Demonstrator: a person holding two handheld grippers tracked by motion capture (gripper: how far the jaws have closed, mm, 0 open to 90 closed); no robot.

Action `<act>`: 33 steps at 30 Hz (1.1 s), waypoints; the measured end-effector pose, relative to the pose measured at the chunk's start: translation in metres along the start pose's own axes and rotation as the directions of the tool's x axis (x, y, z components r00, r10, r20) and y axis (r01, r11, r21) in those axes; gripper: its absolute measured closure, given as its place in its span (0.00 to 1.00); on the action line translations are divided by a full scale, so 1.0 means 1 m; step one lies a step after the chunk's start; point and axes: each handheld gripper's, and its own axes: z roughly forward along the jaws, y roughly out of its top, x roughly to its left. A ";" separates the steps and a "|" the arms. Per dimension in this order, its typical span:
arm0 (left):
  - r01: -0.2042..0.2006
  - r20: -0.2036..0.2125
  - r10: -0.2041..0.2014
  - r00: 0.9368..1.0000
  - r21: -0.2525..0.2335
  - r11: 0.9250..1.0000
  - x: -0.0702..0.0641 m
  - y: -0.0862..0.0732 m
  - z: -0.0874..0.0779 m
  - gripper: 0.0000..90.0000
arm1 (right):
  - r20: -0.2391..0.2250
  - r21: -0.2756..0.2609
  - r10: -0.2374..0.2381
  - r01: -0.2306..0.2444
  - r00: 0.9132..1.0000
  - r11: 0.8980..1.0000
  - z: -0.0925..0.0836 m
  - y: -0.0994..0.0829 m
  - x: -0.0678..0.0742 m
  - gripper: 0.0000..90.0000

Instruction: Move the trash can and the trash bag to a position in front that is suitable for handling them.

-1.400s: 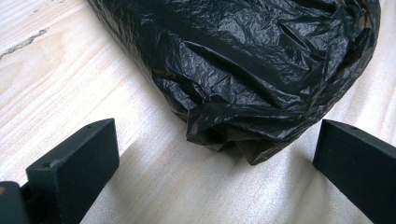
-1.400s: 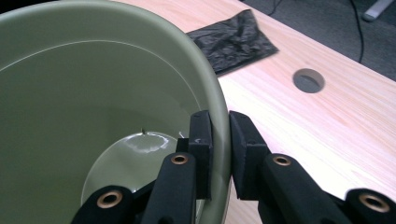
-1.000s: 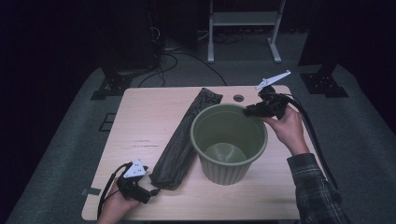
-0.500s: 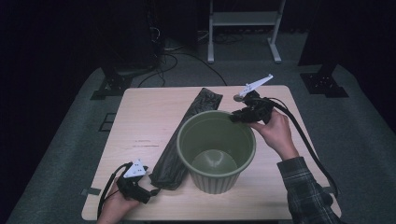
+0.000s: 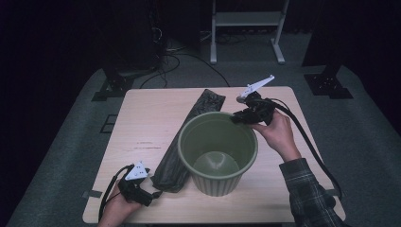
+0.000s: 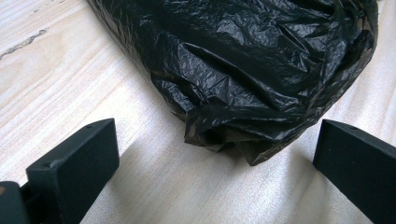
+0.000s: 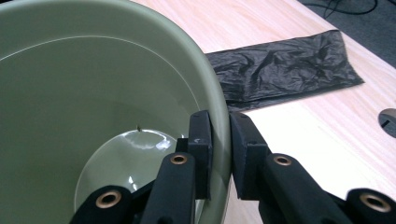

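Green bin point(image 5: 217, 151) has shifted toward nine o'clock, tilted, pinched at its rim by the right hand-held gripper point(image 5: 238, 119).
Left hand-held gripper point(image 6: 219, 154) view: jaws wide open, straddling the black bag point(image 6: 243, 65) end on the table point(image 6: 56, 93).

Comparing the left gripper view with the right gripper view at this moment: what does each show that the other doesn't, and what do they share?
Left gripper view: the crumpled near end of the black plastic bag lies on the table between the left tongs, which stand wide open and do not touch it.

Right gripper view: the right tongs are clamped on the rim of the green bucket, one jaw inside and one outside, and the bucket's inside is bare.

Both: the black bag and the light wooden table.
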 end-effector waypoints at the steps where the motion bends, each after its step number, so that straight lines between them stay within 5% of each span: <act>1: 0.000 0.000 0.000 1.000 0.000 1.000 0.000 0.000 0.000 0.00 | 0.007 -0.003 0.000 0.000 1.000 1.000 0.000 0.000 -0.002 0.88; 8: 0.000 0.000 0.000 1.000 0.000 1.000 0.000 0.000 0.000 0.00 | 0.021 -0.008 0.004 -0.004 1.000 1.000 0.003 0.003 -0.007 0.86; 13: 0.000 0.000 0.000 1.000 0.000 1.000 0.000 0.000 0.000 0.00 | 0.036 -0.054 0.017 -0.015 0.999 0.998 -0.007 0.002 -0.006 0.48; 20: 0.000 0.000 0.000 1.000 0.000 1.000 0.000 0.000 0.000 0.00 | 0.051 -0.125 0.057 -0.050 0.997 0.991 -0.033 -0.007 -0.010 0.18; 33: -0.001 0.000 0.001 1.000 0.001 1.000 0.000 0.000 0.000 0.00 | 0.060 -0.212 0.107 -0.092 0.992 0.973 -0.067 -0.058 -0.019 0.11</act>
